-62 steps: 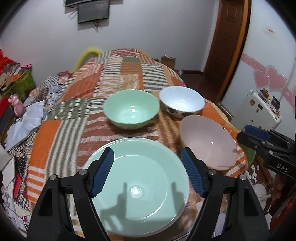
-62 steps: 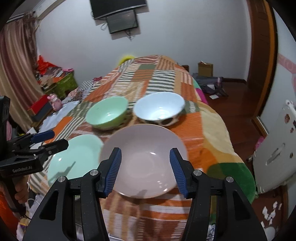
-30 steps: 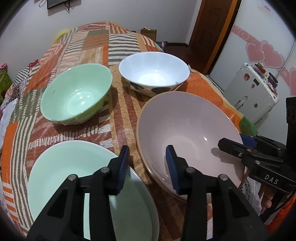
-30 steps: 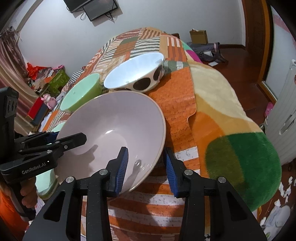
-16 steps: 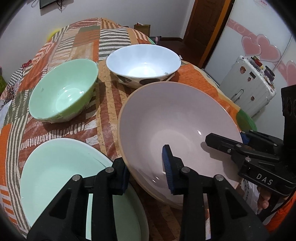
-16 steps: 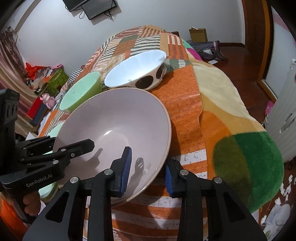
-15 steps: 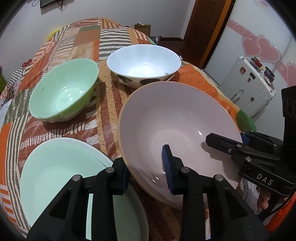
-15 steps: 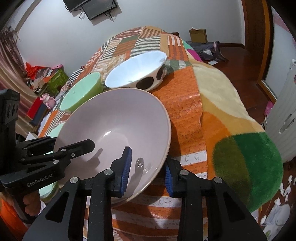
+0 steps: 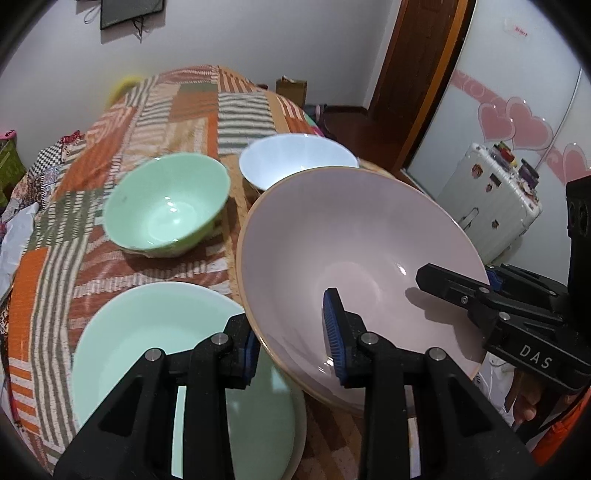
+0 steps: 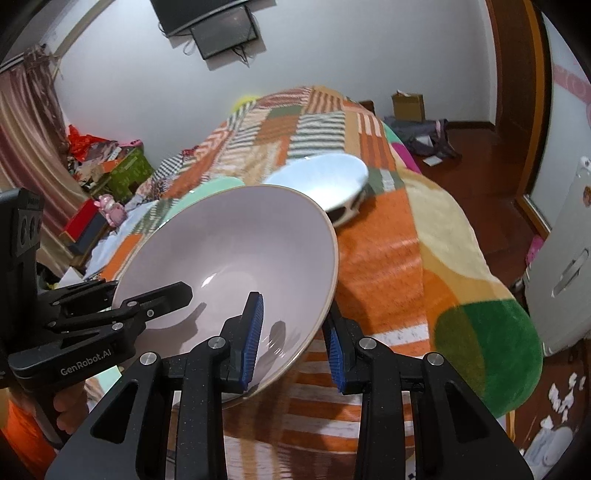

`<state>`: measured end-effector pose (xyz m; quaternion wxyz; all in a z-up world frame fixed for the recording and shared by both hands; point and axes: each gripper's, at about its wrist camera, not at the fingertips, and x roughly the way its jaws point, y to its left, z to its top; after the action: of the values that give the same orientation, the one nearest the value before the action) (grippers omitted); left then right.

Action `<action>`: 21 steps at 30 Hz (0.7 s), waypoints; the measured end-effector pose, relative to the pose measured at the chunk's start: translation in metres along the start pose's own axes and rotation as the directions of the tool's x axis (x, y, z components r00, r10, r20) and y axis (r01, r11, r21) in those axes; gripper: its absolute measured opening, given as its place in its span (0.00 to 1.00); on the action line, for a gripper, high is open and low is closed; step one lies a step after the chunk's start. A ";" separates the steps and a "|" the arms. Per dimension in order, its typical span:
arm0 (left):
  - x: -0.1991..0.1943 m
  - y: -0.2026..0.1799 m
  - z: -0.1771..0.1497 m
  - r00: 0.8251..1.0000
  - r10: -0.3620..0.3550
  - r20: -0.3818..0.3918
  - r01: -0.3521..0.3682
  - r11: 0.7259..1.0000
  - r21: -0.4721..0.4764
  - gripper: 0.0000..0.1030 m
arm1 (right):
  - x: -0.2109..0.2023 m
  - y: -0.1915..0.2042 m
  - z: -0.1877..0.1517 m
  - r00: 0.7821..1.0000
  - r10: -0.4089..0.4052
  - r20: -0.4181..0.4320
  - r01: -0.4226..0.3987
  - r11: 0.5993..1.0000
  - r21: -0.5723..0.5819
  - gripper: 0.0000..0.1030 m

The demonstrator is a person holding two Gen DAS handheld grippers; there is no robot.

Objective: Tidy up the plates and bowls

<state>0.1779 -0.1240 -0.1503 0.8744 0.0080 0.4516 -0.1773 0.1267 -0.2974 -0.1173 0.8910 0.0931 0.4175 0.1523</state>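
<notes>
Pink bowl [image 9: 354, 236] at frame centre, pinched on opposite rims by left gripper [image 9: 295, 343] and right gripper [image 10: 291, 332]; raised and tilted, presumably for stacking onto green plate [image 9: 147, 332], lower left.

This is a bedroom in a home: a bed with a patchwork blanket [image 9: 207, 110], a wall-mounted television [image 10: 221, 26], a wooden door [image 9: 417, 74], and a curtain [image 10: 26, 155].
</notes>
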 end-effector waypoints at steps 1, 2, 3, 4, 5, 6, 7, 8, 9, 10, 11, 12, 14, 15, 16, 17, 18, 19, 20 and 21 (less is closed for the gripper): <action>-0.005 0.002 -0.001 1.000 0.002 0.009 -0.002 1.000 -0.003 0.31 | -0.001 0.004 0.001 1.000 0.003 0.005 -0.003 1.000 -0.005 0.28; -0.010 0.004 -0.001 1.000 0.004 0.018 -0.004 1.000 -0.007 0.31 | -0.002 0.008 0.003 1.000 0.005 0.011 -0.005 1.000 -0.014 0.28; -0.014 0.006 -0.002 1.000 0.006 0.024 -0.005 1.000 -0.009 0.31 | -0.002 0.012 0.003 1.000 0.008 0.014 -0.008 1.000 -0.021 0.28; -0.018 0.008 -0.003 0.999 0.008 0.032 -0.008 1.000 -0.012 0.31 | -0.003 0.015 0.003 1.000 0.012 0.017 -0.012 1.000 -0.024 0.28; -0.024 0.011 -0.004 0.999 0.012 0.042 -0.011 1.000 -0.015 0.31 | -0.003 0.019 0.003 1.000 0.018 0.020 -0.018 0.999 -0.028 0.28; -0.027 0.012 -0.005 0.999 0.015 0.047 -0.014 1.000 -0.017 0.31 | -0.003 0.023 0.004 1.000 0.023 0.021 -0.022 0.999 -0.033 0.28; -0.032 0.015 -0.006 0.998 0.018 0.054 -0.017 1.000 -0.019 0.31 | -0.003 0.026 0.004 0.999 0.026 0.023 -0.025 0.999 -0.037 0.28; -0.037 0.018 -0.008 0.998 0.023 0.062 -0.022 0.999 -0.023 0.31 | -0.003 0.031 0.004 0.999 0.032 0.024 -0.031 0.999 -0.045 0.28; -0.041 0.021 -0.010 0.997 0.027 0.066 -0.025 0.999 -0.027 0.31 | -0.003 0.034 0.004 0.999 0.036 0.025 -0.034 0.998 -0.051 0.28; -0.044 0.024 -0.011 0.997 0.030 0.071 -0.028 0.999 -0.030 0.31 | -0.002 0.039 0.005 0.999 0.042 0.026 -0.040 0.997 -0.058 0.28; -0.049 0.027 -0.014 0.996 0.036 0.077 -0.034 0.999 -0.035 0.31 | -0.002 0.041 0.005 0.999 0.045 0.026 -0.044 0.997 -0.062 0.28; -0.052 0.029 -0.015 0.996 0.041 0.080 -0.038 0.999 -0.039 0.31 | -0.001 0.045 0.005 0.998 0.053 0.026 -0.051 0.996 -0.070 0.28; -0.060 0.036 -0.019 0.994 0.054 0.091 -0.050 0.997 -0.051 0.31 | -0.001 0.052 0.005 0.997 0.068 0.026 -0.066 0.994 -0.083 0.28; -0.064 0.039 -0.021 0.994 0.061 0.096 -0.055 0.997 -0.059 0.31 | 0.001 0.057 0.006 0.997 0.079 0.026 -0.076 0.993 -0.090 0.28; -0.068 0.043 -0.023 0.993 0.069 0.101 -0.062 0.996 -0.067 0.31 | 0.001 0.061 0.006 0.996 0.086 0.026 -0.084 0.992 -0.095 0.28; -0.073 0.048 -0.025 0.991 0.079 0.106 -0.070 0.994 -0.079 0.31 | 0.002 0.068 0.005 0.995 0.098 0.025 -0.095 0.990 -0.104 0.28; -0.076 0.053 -0.026 0.990 0.087 0.110 -0.077 0.993 -0.088 0.31 | 0.003 0.072 0.005 0.994 0.106 0.024 -0.103 0.989 -0.111 0.28; -0.080 0.056 -0.028 0.989 0.093 0.113 -0.083 0.992 -0.095 0.31 | 0.004 0.076 0.005 0.993 0.113 0.022 -0.110 0.987 -0.117 0.28; -0.084 0.062 -0.031 0.988 0.102 0.118 -0.090 0.990 -0.106 0.31 | 0.005 0.081 0.005 0.992 0.121 0.020 -0.117 0.985 -0.125 0.28; -0.088 0.066 -0.033 0.987 0.110 0.121 -0.096 0.989 -0.115 0.31 | 0.007 0.087 0.006 0.991 0.131 0.018 -0.128 0.983 -0.133 0.28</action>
<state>0.1267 -0.0297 -0.1101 0.9085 -0.0277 0.4030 -0.1072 0.1188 -0.2133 -0.0930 0.8888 0.0631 0.3877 0.2358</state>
